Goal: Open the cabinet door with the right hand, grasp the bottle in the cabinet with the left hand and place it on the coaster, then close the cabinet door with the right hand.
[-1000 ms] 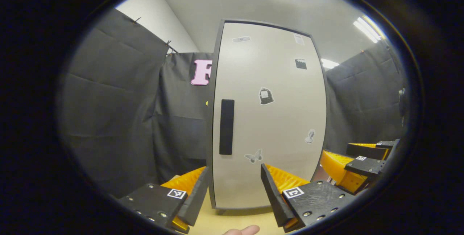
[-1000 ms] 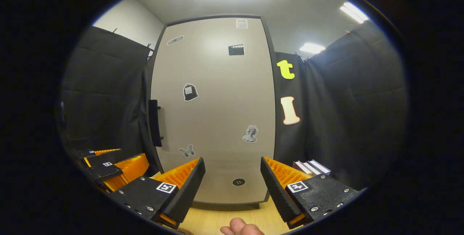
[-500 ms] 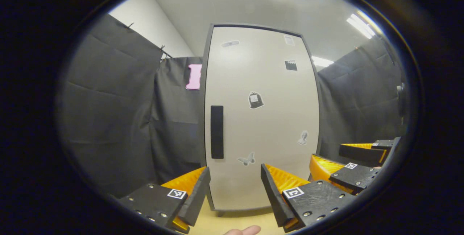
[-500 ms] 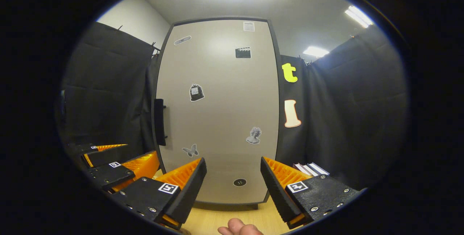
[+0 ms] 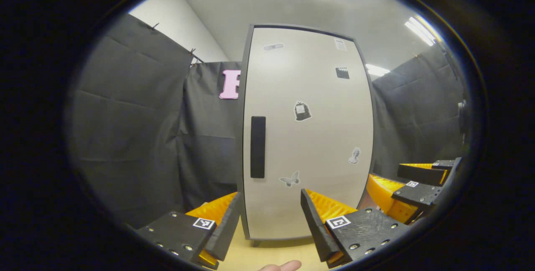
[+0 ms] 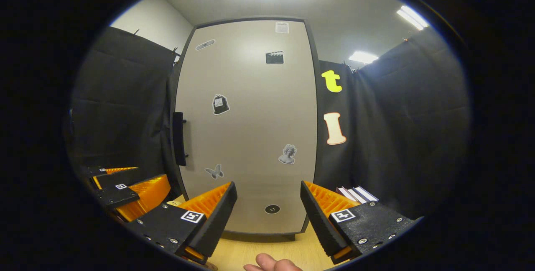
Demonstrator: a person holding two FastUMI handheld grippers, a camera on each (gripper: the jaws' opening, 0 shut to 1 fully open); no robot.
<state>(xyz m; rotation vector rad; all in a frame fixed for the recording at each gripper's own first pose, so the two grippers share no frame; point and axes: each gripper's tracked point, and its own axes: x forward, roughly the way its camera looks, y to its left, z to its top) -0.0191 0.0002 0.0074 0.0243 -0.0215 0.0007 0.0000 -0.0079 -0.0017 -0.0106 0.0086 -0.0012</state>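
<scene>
I see cabinet door (image 5: 307, 137) closed, pale beige, dark-edged, small stickers, black handle (image 5: 258, 147) at left. Left gripper (image 5: 269, 225) spread, empty; right gripper (image 6: 267, 216) spread, empty.

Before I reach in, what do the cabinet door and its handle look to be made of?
Cabinet door: probably laminated board, matte beige, flat with a soft ceiling glare, dark edge trim and stickers on it. Handle: matte black bar, plastic or painted metal; I can't tell which.
</scene>
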